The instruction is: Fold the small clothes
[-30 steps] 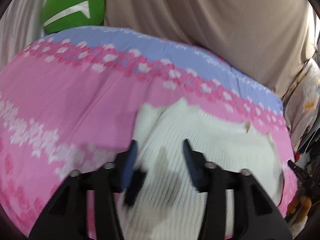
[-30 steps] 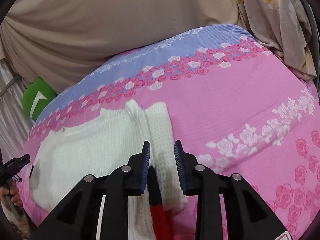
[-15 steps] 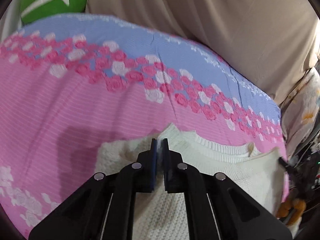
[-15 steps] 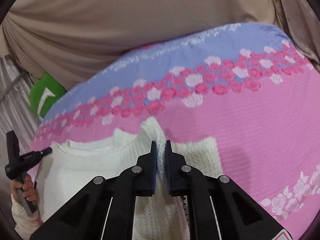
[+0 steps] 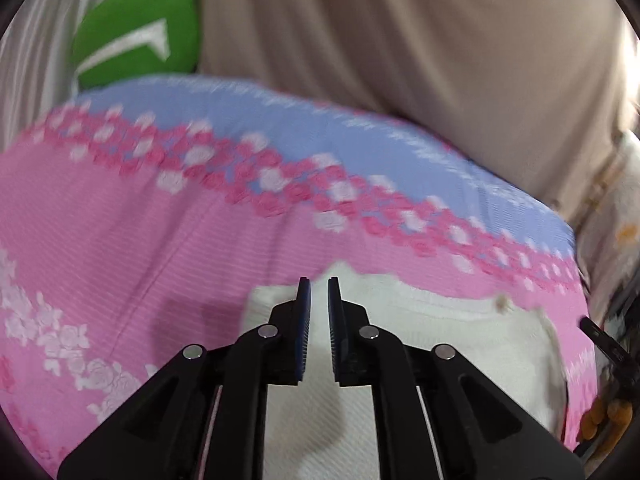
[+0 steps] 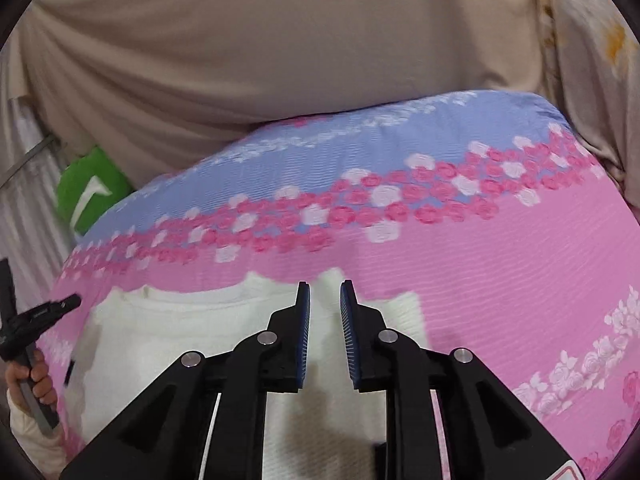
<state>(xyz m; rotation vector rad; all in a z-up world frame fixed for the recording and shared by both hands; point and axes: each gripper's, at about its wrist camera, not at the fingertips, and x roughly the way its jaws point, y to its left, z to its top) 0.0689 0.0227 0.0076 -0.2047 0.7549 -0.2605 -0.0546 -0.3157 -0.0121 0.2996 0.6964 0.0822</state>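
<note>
Now the white knit sweater lies flat on the pink-and-blue floral bedspread, its neckline toward the far side. The left gripper hovers over the sweater's upper left corner with a narrow gap showing between its blue pads, nothing pinched there. The right gripper hangs above the sweater near its upper right corner; its jaws have just been opening and stand slightly apart, empty, with only knit fabric seen beyond them. In the right wrist view a hand grasps the other tool's handle at the left edge. A green cushion sits behind the bed against beige drapery.
</note>
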